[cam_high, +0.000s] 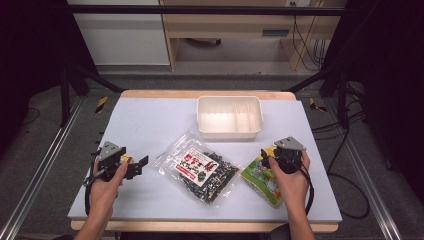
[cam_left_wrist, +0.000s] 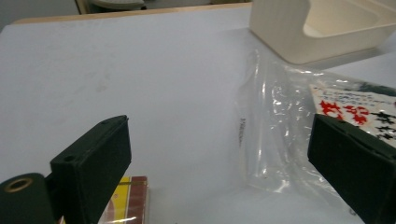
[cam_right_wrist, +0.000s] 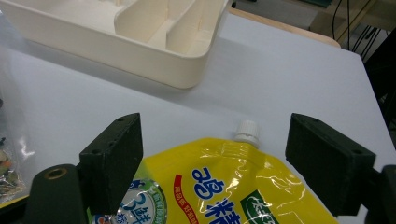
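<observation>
Yellow pouch (cam_right_wrist: 219, 186) lies near table's (cam_high: 150, 120) right edge.

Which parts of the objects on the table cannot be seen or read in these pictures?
- Yellow spouted pouch: its lower half is cut off by the bottom edge in the right gripper view; in the high view the right gripper and hand cover part of it.
- Small yellow and red packet: the left gripper's black jaw hides most of it in the left gripper view.
- Clear plastic bag: label print too small to read in the high view.
</observation>
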